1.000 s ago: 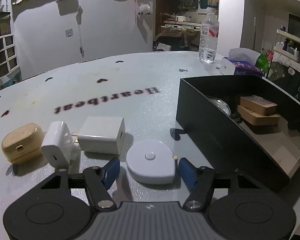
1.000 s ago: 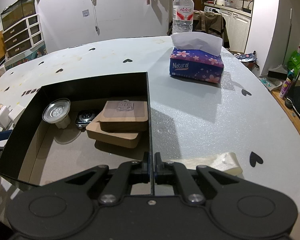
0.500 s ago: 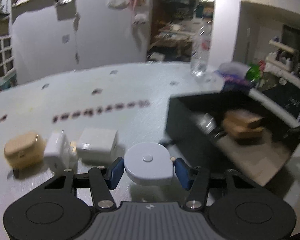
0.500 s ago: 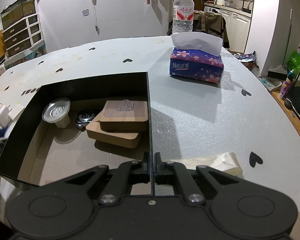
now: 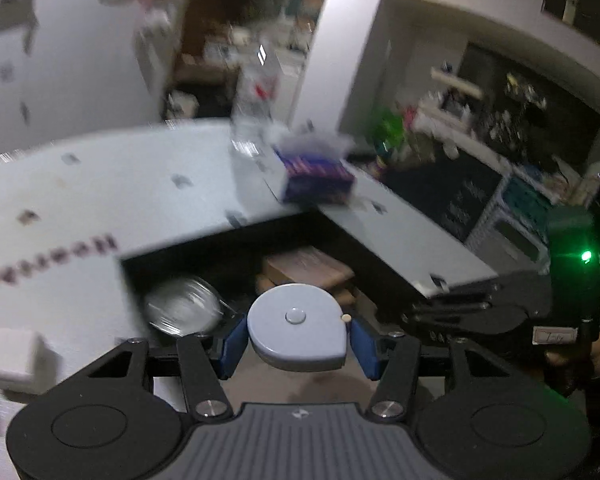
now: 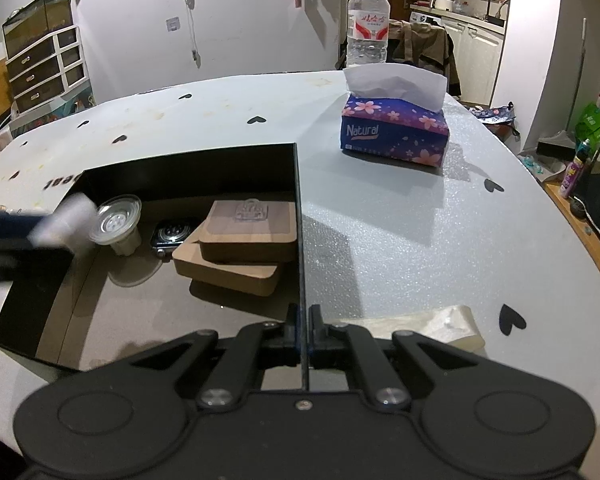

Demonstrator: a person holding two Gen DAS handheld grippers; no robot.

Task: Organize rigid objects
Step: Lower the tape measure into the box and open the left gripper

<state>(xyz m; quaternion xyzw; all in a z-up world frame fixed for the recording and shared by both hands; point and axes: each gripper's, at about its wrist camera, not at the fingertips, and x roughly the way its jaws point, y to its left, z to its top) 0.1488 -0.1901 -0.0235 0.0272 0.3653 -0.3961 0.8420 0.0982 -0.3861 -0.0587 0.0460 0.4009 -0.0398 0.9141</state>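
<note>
Tape measure [image 5: 296,334], round and white with a centre button, sits clamped between the blue pads [image 5: 232,340] of the left gripper [image 5: 296,340], the jaws partly closed against its two sides. Left wrist view: the picture is blurred. Ahead of and below the gripper lies the black box [image 5: 384,268], and the held item appears clear of the counter [image 5: 100,192] and over the box's near edge. Inside the box, ahead and to the left, a clear round dish [image 5: 182,310] shows; straight ahead sit stacked wooden blocks [image 5: 308,272]. A white charger [image 5: 12,356] remains on the counter to the gripper's left, outside the box. The right gripper's black body is seen at the far right.

Right wrist view: the right gripper [image 6: 304,320] is fully closed on the thin right-hand wall of the black box [image 6: 299,240], apparently steadying it. Ahead and left, within the box, are the clear dish [image 6: 116,220], a smartwatch [image 6: 172,234] and two wooden blocks [image 6: 248,236]. A blurred white shape at the box's far-left wall is judged to be the arriving tape measure. A tissue pack [image 6: 394,128] and water bottle [image 6: 368,20] stand ahead on the right, apart from the box.

Assessment: four items are already boxed; the tape measure is held over the box and not yet released; at least the charger remains on the counter.
</note>
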